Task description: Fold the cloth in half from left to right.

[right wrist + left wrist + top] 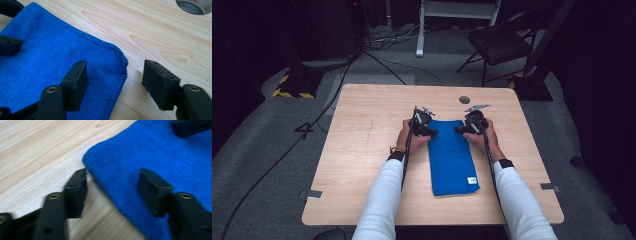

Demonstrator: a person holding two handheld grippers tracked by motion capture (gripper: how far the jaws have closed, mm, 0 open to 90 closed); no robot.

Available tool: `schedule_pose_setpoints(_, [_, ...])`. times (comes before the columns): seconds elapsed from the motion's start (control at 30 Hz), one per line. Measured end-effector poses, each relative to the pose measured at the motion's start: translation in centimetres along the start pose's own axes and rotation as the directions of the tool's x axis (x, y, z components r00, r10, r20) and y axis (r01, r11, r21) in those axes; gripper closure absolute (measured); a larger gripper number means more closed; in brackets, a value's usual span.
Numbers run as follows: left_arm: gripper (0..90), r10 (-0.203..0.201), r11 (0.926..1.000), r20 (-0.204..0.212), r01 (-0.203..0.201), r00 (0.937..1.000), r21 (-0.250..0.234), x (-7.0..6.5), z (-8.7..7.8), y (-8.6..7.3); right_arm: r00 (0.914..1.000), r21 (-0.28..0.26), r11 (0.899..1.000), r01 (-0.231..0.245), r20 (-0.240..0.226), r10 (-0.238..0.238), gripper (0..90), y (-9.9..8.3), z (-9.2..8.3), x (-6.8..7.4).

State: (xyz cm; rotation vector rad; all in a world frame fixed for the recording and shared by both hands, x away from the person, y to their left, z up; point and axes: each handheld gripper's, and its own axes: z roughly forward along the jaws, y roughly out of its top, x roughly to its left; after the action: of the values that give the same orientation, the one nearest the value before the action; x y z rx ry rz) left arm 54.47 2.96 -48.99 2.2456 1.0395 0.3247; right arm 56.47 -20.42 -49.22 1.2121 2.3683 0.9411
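Observation:
A blue folded towel (452, 160) lies flat on the wooden table (362, 150), long side running toward the person, with a small white label (471, 180) near its front right corner. My left gripper (426, 126) sits at the towel's far left corner, open. In the left gripper view its jaws straddle the towel's corner (100, 162), one over wood, one over cloth. My right gripper (467, 125) sits at the far right corner, open. In the right gripper view the towel's corner (117, 60) lies between its jaws.
A round grey grommet hole (464, 99) is set in the table behind the towel, also seen as the grommet hole (195, 6) in the right gripper view. Beyond the table stand a black chair (499, 42), cables on the floor and a white frame leg (420, 30).

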Motion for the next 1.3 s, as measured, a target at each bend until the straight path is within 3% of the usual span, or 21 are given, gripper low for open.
schedule_pose_setpoints(0.17, [61.8,0.033,0.9992,0.036,-0.034,0.9988,0.022,-0.1,0.0,0.4,0.9989,0.009,1.000,0.025,-0.041,-0.025,59.8,0.3,0.0,0.4])
schedule_pose_setpoints(0.37, [77.0,0.044,0.9986,0.060,-0.046,0.9972,0.028,-0.1,-0.1,0.5,0.9963,0.000,1.000,0.024,-0.082,-0.024,81.8,0.4,0.0,0.9])
schedule_pose_setpoints(0.5, [82.1,0.063,0.9973,0.027,-0.064,0.9976,0.036,-0.3,0.0,0.7,0.9968,0.006,0.999,0.046,-0.066,-0.045,84.1,0.5,0.1,1.3])
schedule_pose_setpoints(0.67, [84.1,0.059,0.9980,-0.009,-0.058,0.9982,0.025,-0.1,0.2,0.9,0.9972,0.006,0.998,0.057,-0.050,-0.056,84.7,0.9,0.3,1.5])
schedule_pose_setpoints(0.87, [84.6,0.059,0.9981,-0.046,-0.057,0.9972,0.024,0.5,-0.1,0.9,0.9969,-0.035,0.997,0.066,-0.040,-0.067,85.4,1.8,0.2,1.9])
schedule_pose_setpoints(1.0, [84.7,0.050,0.9987,-0.064,-0.051,0.9967,-0.009,0.9,-0.9,1.0,0.9958,-0.058,0.995,0.082,-0.037,-0.084,85.6,2.4,-0.2,2.3])
schedule_pose_setpoints(1.1, [85.0,0.073,0.9961,-0.094,-0.078,0.9929,-0.042,1.0,-1.7,1.2,0.9952,-0.083,0.992,0.091,-0.029,-0.094,85.6,2.9,-0.6,2.6])
schedule_pose_setpoints(1.3, [85.3,0.067,0.9928,-0.133,-0.080,0.9888,-0.089,0.8,-2.6,1.9,0.9936,-0.131,0.985,0.111,-0.001,-0.113,85.7,3.9,-1.7,2.9])
